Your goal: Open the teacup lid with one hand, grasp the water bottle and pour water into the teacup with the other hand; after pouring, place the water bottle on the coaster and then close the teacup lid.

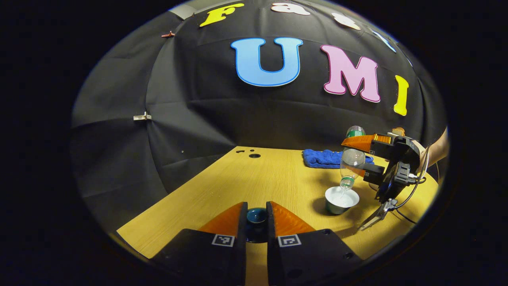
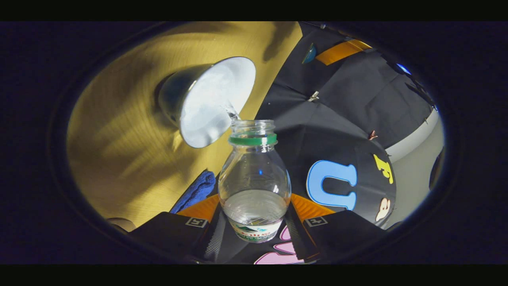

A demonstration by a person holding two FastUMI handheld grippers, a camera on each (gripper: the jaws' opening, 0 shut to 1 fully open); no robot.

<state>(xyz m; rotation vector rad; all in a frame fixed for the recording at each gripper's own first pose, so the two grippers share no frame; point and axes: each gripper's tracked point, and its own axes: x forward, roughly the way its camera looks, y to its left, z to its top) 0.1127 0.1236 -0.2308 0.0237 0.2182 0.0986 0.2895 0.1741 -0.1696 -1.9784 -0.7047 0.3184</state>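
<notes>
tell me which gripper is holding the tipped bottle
The right gripper: the water bottle sits between its fingers, mouth tipped over the teacup. The left gripper holds the lid.

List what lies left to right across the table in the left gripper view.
Teacup lid between the left gripper fingers → blue cloth → teacup beneath the tipped water bottle → right gripper.

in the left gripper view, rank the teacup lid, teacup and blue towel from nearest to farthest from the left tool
1. Teacup lid: held between the fingers of the left tool, just above the table.
2. Teacup: ahead and to the right, under the tipped water bottle held by the right tool.
3. Blue towel: farthest, at the table's back right by the wall.
</notes>
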